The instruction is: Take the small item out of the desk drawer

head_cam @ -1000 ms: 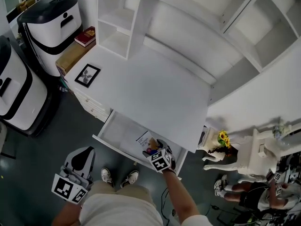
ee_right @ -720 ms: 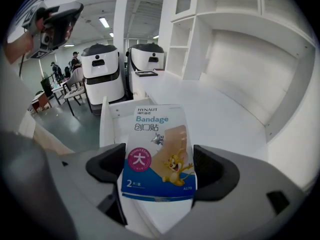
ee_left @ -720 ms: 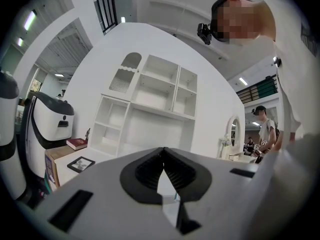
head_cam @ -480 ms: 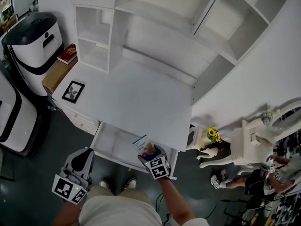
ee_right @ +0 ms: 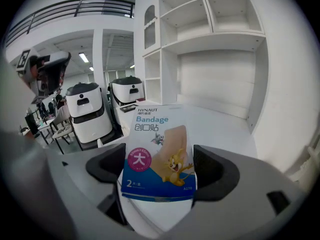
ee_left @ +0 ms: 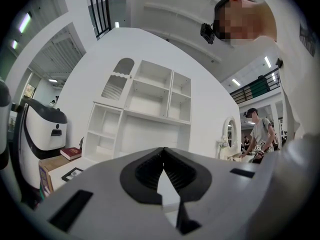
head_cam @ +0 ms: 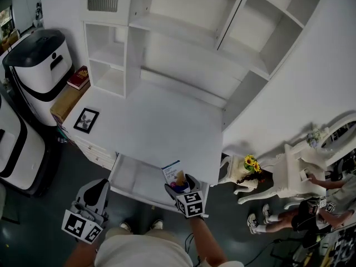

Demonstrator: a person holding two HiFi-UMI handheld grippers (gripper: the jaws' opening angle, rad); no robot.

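Right gripper (ee_right: 159, 174) pinches bandage box (ee_right: 159, 154) across width, long axis along jaws, over right end of open drawer (head_cam: 133, 178); left gripper (ee_left: 162, 171) pressed together, empty, well apart

Below me the white desk (head_cam: 161, 127) stands against the wall, with its drawer (head_cam: 130, 174) open under the front edge toward me. A black picture frame (head_cam: 86, 120) lies flat near the desk's left edge. A white shelf unit (head_cam: 105, 60) stands on the back left corner of the top. Just beside the desk, a red book (head_cam: 78, 77) lies on a brown box (head_cam: 65, 100). On the dark floor (head_cam: 33, 216) to the left stands a white-and-black machine (head_cam: 34, 60).
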